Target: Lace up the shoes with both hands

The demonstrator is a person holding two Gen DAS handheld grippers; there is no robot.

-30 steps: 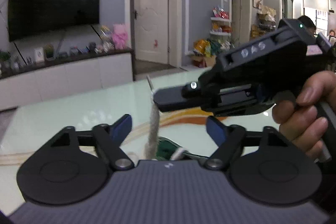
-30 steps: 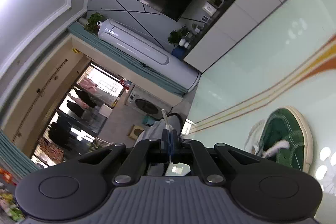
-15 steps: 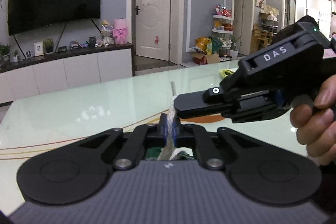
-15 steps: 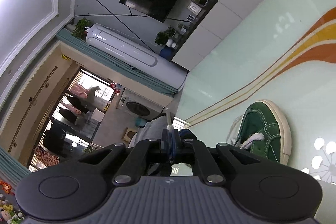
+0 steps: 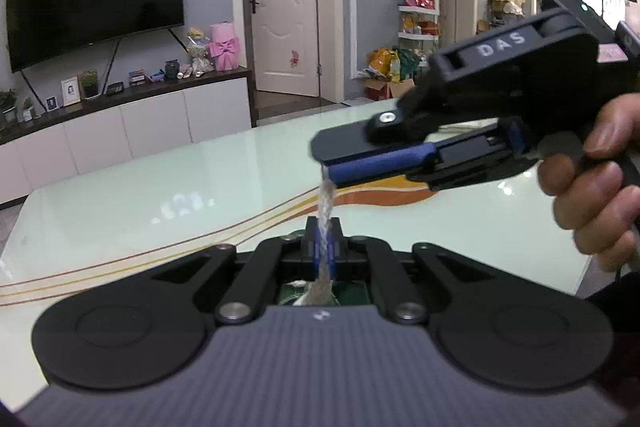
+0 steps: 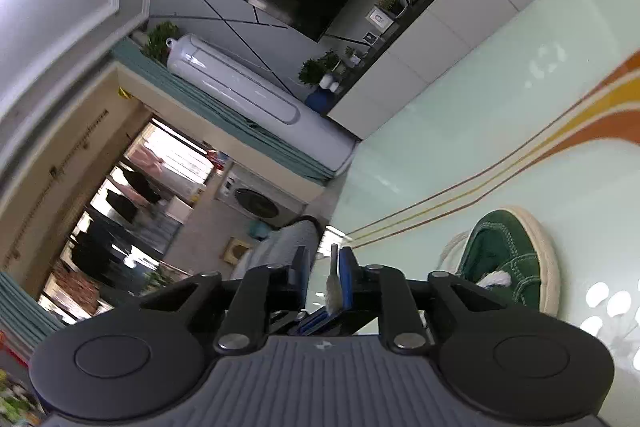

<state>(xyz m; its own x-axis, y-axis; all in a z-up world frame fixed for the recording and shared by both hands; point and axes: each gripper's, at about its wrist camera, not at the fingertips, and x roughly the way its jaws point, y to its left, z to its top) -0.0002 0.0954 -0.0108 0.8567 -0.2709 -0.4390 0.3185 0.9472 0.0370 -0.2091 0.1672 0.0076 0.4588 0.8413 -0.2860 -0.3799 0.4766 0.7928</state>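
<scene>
White lace [image 5: 325,259] is now pinched tight in the left tool [image 5: 324,251], which was wide open a second ago. Just past it, the right tool [image 6: 325,281] has let go. Farther off, the green shoe [image 6: 506,259] waits on the desk [image 5: 160,195].
</scene>
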